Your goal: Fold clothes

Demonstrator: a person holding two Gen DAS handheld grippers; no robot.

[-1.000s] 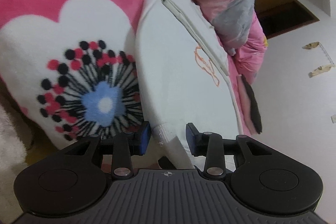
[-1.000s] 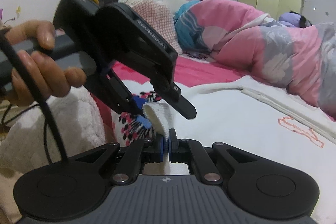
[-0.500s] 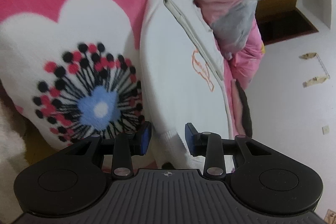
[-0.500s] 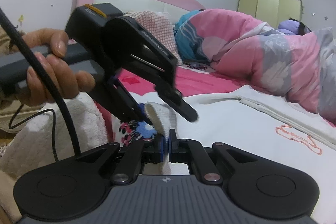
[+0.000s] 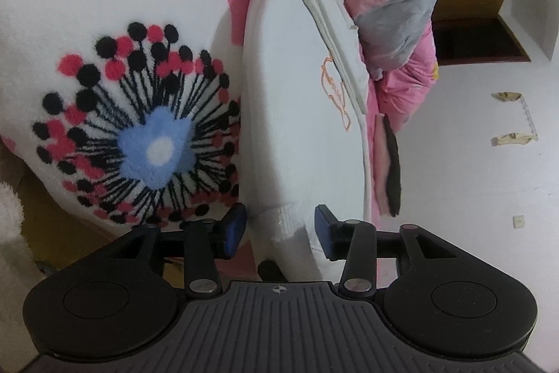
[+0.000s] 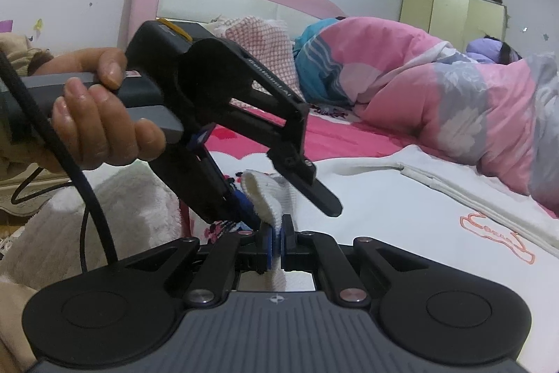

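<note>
A white garment (image 5: 300,114) lies spread on the bed, over a pink blanket (image 5: 104,51) with a flower pattern. Its ribbed cuff (image 6: 270,198) is pinched between the closed fingers of the right gripper (image 6: 275,242). The left gripper (image 5: 279,229) has just been opening; the cuff stands between its pads (image 5: 236,229), apparently untouched. A hand (image 6: 94,114) holds its handle.

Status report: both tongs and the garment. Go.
Right tongs shut on cuff. Left tongs just opening, cuff between, pads clear. White garment flat on bed; nothing in the way.
</note>
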